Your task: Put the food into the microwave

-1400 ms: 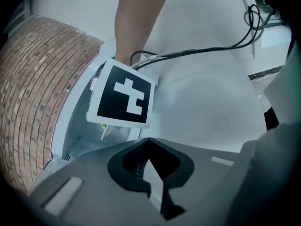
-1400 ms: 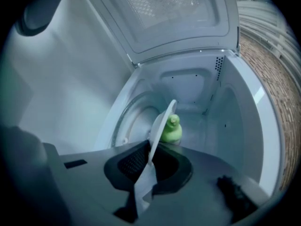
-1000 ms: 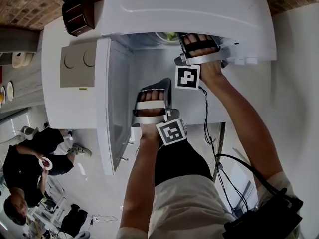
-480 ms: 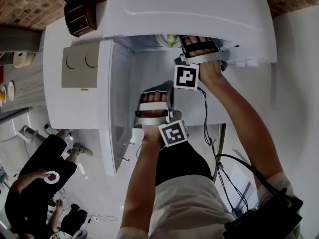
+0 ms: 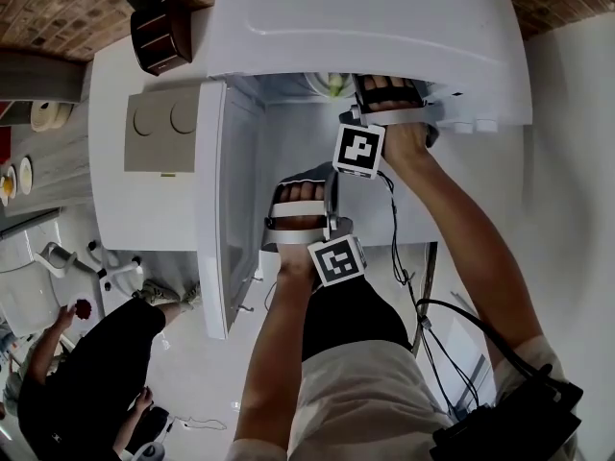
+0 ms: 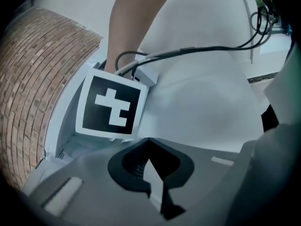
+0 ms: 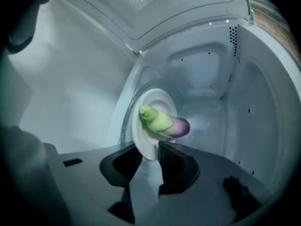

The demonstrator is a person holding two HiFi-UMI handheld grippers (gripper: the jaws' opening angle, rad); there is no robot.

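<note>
- Green-and-purple food piece (image 7: pixel 162 121) is already inside the boxy white microwave oven (image 5: pixel 365 17), the biggest thing in front of me. The oven stands beside a white counter (image 5: pixel 144 209) with its mouth facing me, so I can reach straight in.
- Its white door (image 5: pixel 226 219) is swung wide to my left, well clear of both my arms, which leaves the whole cavity free.
- My left gripper (image 6: pixel 148 142) hangs outside, just before the opening and behind the right one's marker cube. Its jaws are pressed together on nothing. It has no load, and I judge it waits there to push the door to.
- My right gripper (image 7: pixel 149 147) reaches into the cavity. Its jaws have just been opening and now stand spread, with the near rim of the plate in the gap. Neither pad seems to press on it, so I read this as the release.
- The round white plate (image 7: pixel 155 98) lies on the cavity floor, with a glassy ring round its edge that I take for the turntable. The rim is the part to grip, since that keeps my pads off the food.
- The food piece lies across the plate's middle, green end to my left, purple end to my right. What is left, I judge, is to draw the right gripper out without dragging the rim, then shut the door.
</note>
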